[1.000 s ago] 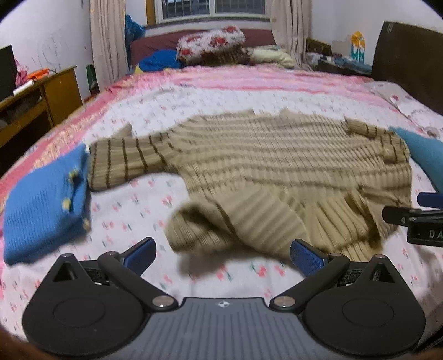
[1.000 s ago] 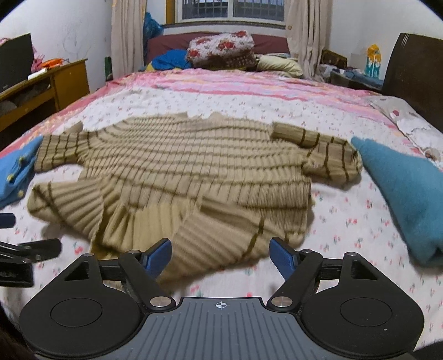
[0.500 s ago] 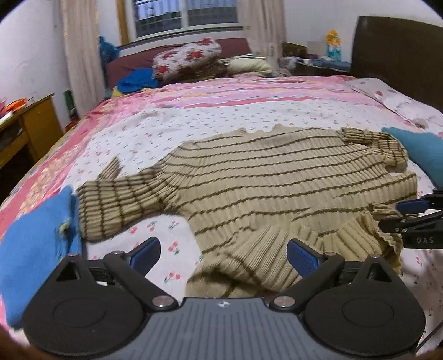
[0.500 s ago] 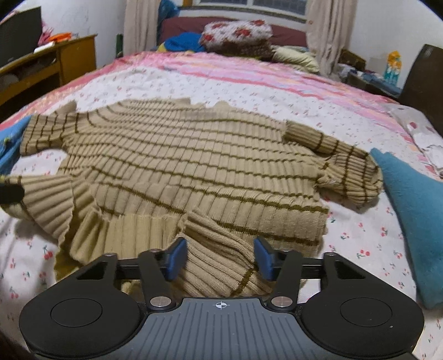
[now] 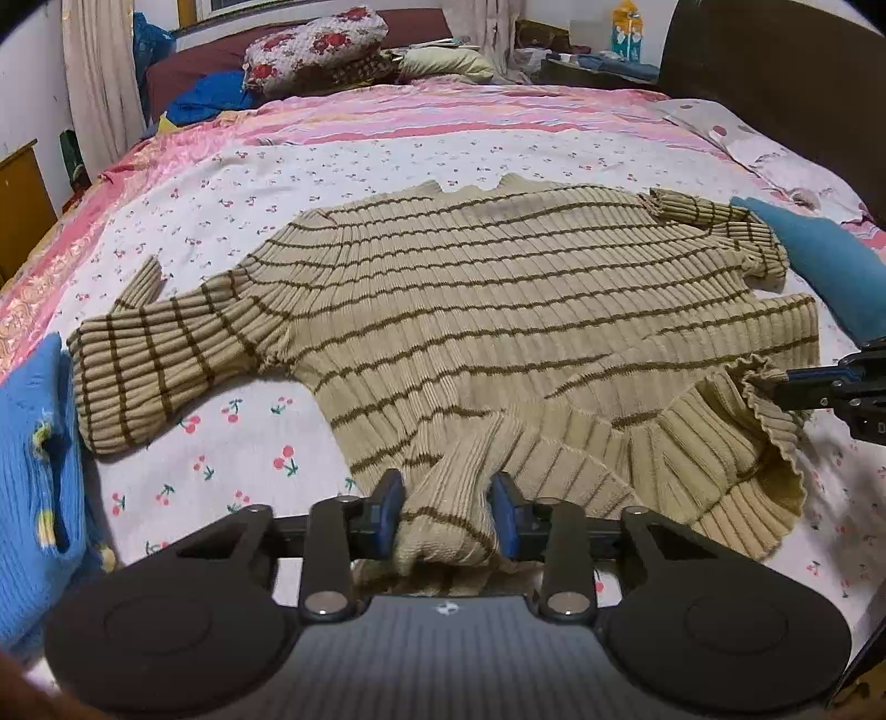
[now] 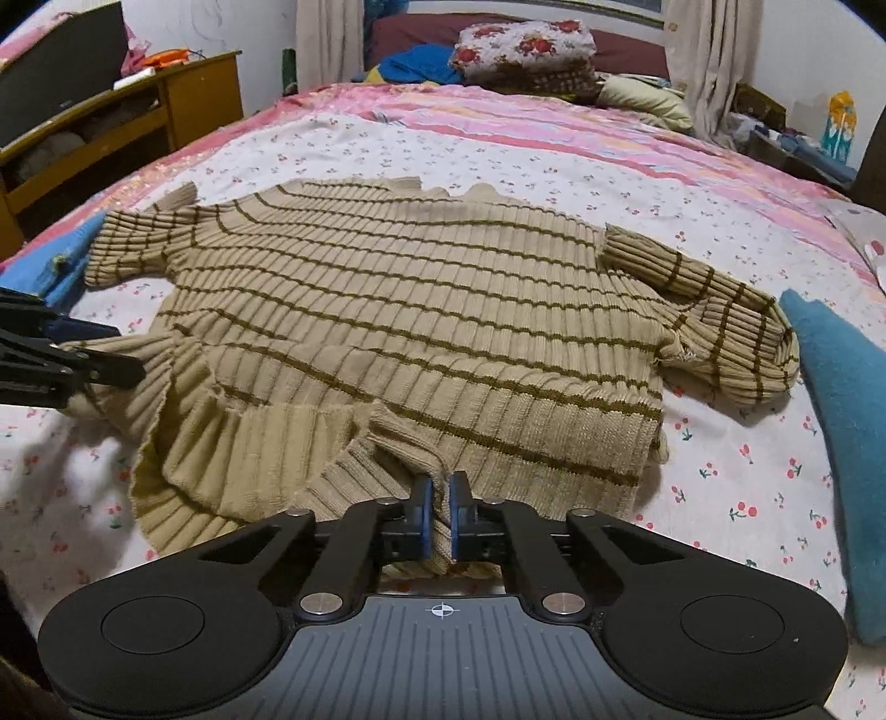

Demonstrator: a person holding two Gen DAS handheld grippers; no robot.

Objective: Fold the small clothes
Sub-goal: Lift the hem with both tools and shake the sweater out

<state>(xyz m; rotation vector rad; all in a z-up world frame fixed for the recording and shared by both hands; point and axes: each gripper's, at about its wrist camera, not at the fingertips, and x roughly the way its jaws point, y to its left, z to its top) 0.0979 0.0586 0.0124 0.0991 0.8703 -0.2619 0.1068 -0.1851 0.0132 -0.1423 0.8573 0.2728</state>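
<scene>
A tan ribbed sweater with brown stripes (image 5: pixel 487 310) lies spread on the bed, its near hem bunched and lifted; it also fills the right wrist view (image 6: pixel 421 310). My left gripper (image 5: pixel 447 512) is closed on a thick fold of the hem at the sweater's near left. My right gripper (image 6: pixel 437 512) is pinched nearly shut on the hem at the near right. Each gripper shows in the other's view: the right one (image 5: pixel 830 382) at the right edge, the left one (image 6: pixel 61 354) at the left edge.
A folded blue knit (image 5: pixel 33 476) lies on the bed left of the sweater and a teal garment (image 6: pixel 841 421) to its right. The cherry-print sheet (image 5: pixel 232 426) covers the bed. Pillows (image 5: pixel 315 44) lie at the far end, a wooden desk (image 6: pixel 111 127) stands left.
Both grippers moved forward and down onto the sweater's near hem and closed on it. The right one closed first and tighter; the hem is now gathered and lifted.
</scene>
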